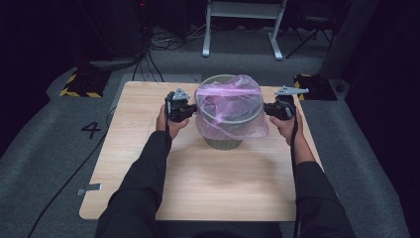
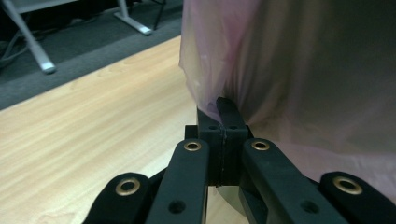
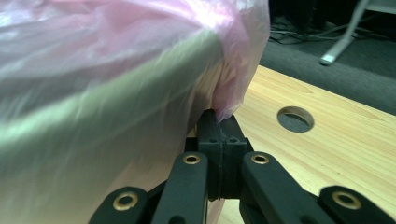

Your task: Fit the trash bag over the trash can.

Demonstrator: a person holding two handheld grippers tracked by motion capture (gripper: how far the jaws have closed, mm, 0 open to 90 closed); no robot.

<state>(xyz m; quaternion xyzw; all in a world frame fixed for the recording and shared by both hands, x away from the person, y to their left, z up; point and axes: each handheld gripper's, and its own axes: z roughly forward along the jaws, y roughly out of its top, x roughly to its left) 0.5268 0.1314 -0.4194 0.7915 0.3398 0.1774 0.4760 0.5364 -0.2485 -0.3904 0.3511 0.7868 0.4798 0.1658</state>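
Note:
A grey-green bin (image 1: 224,140) stands in the middle of the wooden table (image 1: 148,163). A thin pink plastic bag (image 1: 229,106) is draped over its rim and hangs down its sides. My left gripper (image 1: 190,110) is at the bin's left side, jaws pressed together on a fold of the pink bag (image 2: 261,74). My right gripper (image 1: 267,109) is at the bin's right side, jaws likewise pinching the edge of the bag (image 3: 233,79). The bin's green rim (image 3: 154,70) shows through the film in the right gripper view.
A round hole (image 3: 295,118) is cut in the table near the right gripper. White desk legs (image 1: 242,27) and cables (image 1: 153,44) lie on the floor behind the table. Yellow-black striped blocks (image 1: 79,84) sit beyond the table's far corners.

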